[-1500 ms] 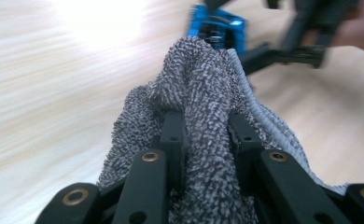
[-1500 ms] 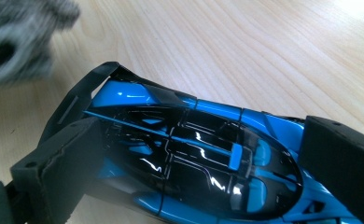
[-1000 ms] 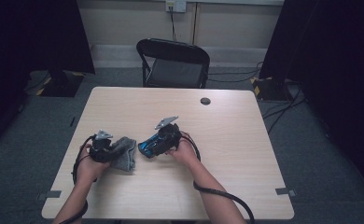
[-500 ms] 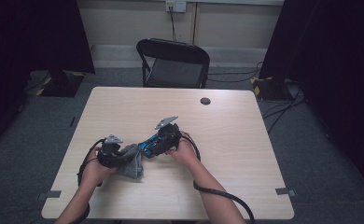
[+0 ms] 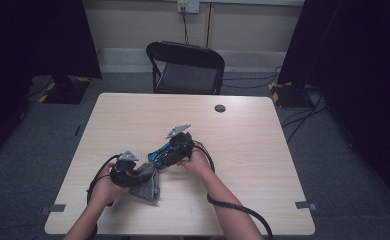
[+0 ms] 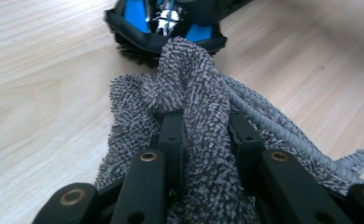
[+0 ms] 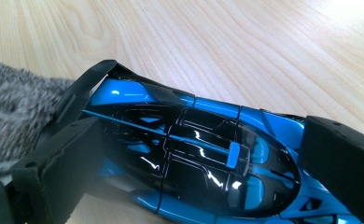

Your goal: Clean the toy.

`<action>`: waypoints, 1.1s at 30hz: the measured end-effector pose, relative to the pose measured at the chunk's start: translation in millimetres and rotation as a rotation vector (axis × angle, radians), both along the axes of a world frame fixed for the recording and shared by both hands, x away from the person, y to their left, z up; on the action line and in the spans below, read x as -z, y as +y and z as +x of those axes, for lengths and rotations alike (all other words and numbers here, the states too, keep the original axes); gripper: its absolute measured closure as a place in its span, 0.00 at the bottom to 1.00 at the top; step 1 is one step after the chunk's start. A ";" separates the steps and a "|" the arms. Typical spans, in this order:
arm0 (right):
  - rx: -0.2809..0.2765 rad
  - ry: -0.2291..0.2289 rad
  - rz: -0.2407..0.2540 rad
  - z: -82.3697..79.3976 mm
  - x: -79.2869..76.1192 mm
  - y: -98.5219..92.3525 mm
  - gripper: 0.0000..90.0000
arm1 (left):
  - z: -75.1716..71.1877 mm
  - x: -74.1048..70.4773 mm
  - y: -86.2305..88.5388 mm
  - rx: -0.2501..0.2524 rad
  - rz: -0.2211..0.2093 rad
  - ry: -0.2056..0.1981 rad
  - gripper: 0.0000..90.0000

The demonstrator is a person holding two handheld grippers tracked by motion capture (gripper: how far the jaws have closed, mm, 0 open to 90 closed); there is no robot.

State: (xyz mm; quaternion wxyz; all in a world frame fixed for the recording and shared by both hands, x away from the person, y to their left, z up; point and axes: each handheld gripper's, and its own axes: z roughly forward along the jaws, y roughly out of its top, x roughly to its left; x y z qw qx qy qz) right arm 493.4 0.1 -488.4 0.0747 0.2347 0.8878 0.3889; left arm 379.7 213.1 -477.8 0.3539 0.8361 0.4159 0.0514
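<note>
Cloth [image 5: 148, 184] on table [image 5: 263, 150], touching toy car's [image 5: 164, 154] left end.

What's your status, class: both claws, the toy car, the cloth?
Left claw shut on grey cloth, cloth at the car's tail. Right claw shut on blue toy car, low over the table. Nothing in the way.

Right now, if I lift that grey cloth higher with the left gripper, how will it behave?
The grey cloth will probably droop: it already folds limply over the left gripper. Its nubby pile suggests little slipping. It looks light and unbreakable.
</note>
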 end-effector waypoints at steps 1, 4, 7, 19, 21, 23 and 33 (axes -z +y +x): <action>0.000 -0.001 0.001 0.0 0.1 -0.1 0.00 | -0.2 0.1 -0.7 0.006 -0.002 0.001 0.79; 0.000 0.000 -0.001 -0.1 -0.1 0.1 0.00 | -2.0 0.2 -5.6 0.029 -0.007 0.003 0.79; 0.000 0.000 0.000 0.0 0.1 0.0 0.00 | -3.3 -0.3 -10.8 0.052 -0.002 0.002 0.79; -0.001 0.000 0.001 0.1 0.0 0.0 0.00 | -7.9 -6.5 -25.8 0.136 -0.026 0.008 0.79; -0.003 -0.001 0.000 0.3 0.0 0.0 0.00 | -8.6 -10.3 -24.7 0.139 -0.032 -0.010 0.79; -0.003 -0.002 0.002 0.1 0.2 -0.4 0.00 | -8.7 -16.3 -19.8 0.129 -0.022 -0.033 0.79; -0.002 -0.005 0.007 0.0 0.6 -0.6 0.00 | -1.8 -36.1 21.1 -0.003 -0.096 -0.104 0.79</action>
